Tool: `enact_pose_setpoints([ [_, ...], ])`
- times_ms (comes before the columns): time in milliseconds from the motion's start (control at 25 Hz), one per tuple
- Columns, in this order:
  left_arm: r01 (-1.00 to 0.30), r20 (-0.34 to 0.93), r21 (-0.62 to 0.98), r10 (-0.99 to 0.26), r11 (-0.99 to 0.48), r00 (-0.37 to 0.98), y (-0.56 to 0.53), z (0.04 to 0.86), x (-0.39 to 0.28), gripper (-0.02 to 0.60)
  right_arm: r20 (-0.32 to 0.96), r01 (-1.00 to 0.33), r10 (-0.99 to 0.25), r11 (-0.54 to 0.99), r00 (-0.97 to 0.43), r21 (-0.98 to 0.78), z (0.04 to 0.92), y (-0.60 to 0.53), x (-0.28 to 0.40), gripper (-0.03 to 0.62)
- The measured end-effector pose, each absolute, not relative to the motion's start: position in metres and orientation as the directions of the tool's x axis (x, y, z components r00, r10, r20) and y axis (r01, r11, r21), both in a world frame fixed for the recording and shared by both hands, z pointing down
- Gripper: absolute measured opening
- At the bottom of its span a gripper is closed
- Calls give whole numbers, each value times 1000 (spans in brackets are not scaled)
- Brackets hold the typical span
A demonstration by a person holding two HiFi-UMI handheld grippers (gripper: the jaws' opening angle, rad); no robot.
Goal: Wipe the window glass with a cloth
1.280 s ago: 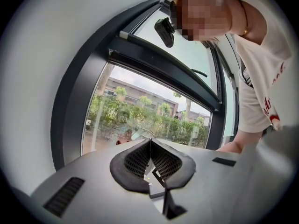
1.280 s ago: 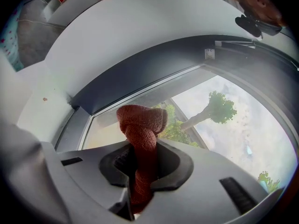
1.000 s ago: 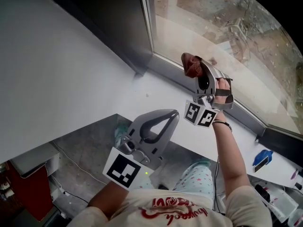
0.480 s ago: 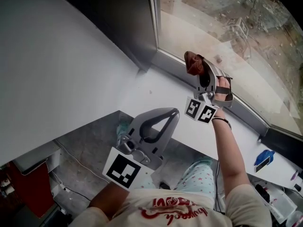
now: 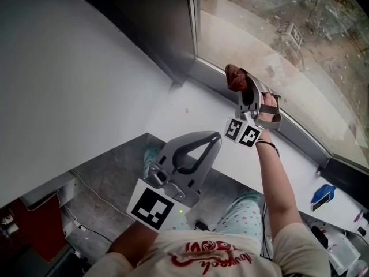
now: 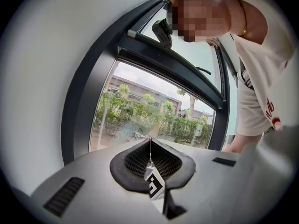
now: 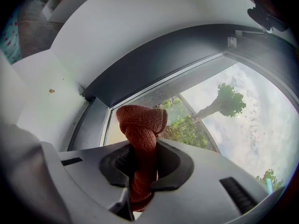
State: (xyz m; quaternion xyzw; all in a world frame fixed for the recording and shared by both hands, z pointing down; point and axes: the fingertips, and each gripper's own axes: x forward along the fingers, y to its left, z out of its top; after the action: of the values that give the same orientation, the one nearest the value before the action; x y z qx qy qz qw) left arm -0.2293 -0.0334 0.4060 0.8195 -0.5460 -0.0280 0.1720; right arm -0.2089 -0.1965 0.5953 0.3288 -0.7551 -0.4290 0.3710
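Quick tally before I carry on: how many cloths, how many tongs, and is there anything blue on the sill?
Cloths: 1, the rust-red cloth, clamped in the right tongs
Tongs: 2, the left tongs being shut and empty
Blue things: 1, a blue object on the sill
Total: 4

The cloth (image 5: 234, 77) sits between the right gripper's (image 5: 243, 90) jaws, with the window glass (image 5: 271, 42) just ahead. The left gripper (image 5: 213, 139) lies behind and leftward, above the sill (image 5: 190, 105).
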Motion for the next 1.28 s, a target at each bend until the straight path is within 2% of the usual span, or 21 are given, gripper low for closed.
enact_pose_setpoints([
  [1280, -887, 163, 315, -902, -336, 400, -34, 420, -245, 21, 523, 6, -727, 582, -445, 813, 717, -197, -224, 74],
])
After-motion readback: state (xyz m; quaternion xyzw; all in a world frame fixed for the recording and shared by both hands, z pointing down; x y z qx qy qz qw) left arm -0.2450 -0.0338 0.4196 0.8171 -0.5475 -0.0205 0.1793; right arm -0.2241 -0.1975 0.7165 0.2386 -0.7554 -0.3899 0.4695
